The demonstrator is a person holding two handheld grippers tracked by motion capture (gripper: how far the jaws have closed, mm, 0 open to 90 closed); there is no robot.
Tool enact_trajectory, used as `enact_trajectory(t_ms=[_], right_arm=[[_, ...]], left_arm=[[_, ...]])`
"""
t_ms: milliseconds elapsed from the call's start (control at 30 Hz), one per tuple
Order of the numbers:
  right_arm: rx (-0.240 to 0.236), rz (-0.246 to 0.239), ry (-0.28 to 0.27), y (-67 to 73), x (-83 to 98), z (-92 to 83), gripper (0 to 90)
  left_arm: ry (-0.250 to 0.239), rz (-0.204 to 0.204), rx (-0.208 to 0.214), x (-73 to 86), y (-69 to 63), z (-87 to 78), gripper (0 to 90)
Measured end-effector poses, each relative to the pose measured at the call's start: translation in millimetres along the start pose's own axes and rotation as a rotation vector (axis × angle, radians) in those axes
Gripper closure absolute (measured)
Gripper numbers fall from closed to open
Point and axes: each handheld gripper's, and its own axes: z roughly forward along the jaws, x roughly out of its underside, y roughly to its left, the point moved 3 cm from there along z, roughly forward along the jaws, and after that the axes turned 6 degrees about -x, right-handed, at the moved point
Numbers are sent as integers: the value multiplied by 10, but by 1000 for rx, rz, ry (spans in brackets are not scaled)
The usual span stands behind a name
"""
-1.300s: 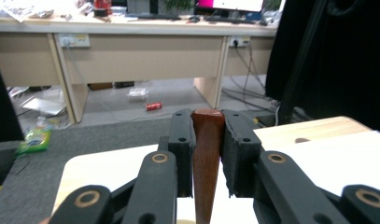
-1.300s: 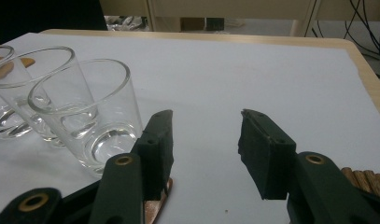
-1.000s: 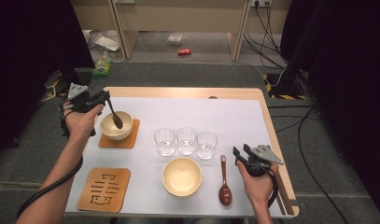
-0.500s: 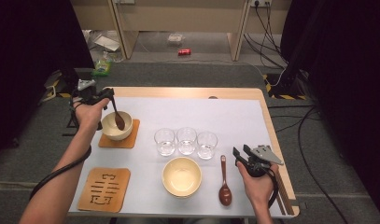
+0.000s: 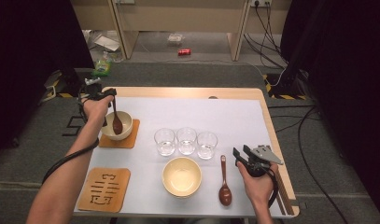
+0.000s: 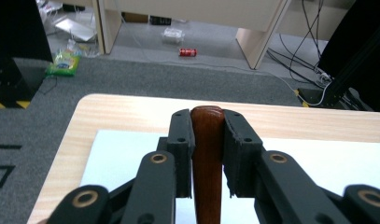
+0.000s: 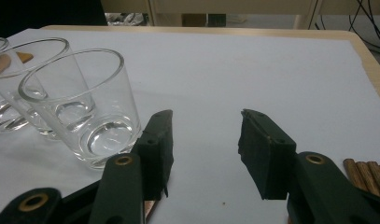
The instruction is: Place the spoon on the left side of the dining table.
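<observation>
The left tool [image 6: 207, 133] is clamped on the handle of a brown spoon [image 5: 116, 122]; in the left gripper view both pads press flat against the handle top, which stands just proud of the jaw tips. In the high view the left tool [image 5: 103, 95] is at the far left of the desk [image 5: 234, 93], and the spoon hangs down from it with its head inside a cream bowl [image 5: 123, 131]. Whether the head touches the bowl's bottom cannot be told. That bowl stands on a brown coaster [image 5: 127, 143].

The right tool [image 7: 204, 140] stands wide, with nothing between its pads. In the high view the right tool [image 5: 241, 154] rests low over the near right of the desk, held in the right hand [image 5: 257, 184]. A second spoon [image 5: 224, 184] lies flat just to its left, head toward the person. Brown chopsticks [image 5: 283, 189] lie along the right edge of the white sheet [image 5: 201, 112].

Three glasses [image 5: 186, 141] stand in a row at mid desk, near the right tool. A second bowl [image 5: 182, 176] stands just before them. A patterned coaster [image 5: 105, 189] lies bare at the near left corner.
</observation>
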Motion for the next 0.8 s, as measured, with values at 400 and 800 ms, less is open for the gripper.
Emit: enact_trajectory(t_ms=[400,800], right_arm=[[3,-1,12,-29,30,20,542],[13,4,21,-54,23,9,541]], left_arm=[[42,-7,-46,57,76,146,742],[56,-43,-35,55,158,115,649]])
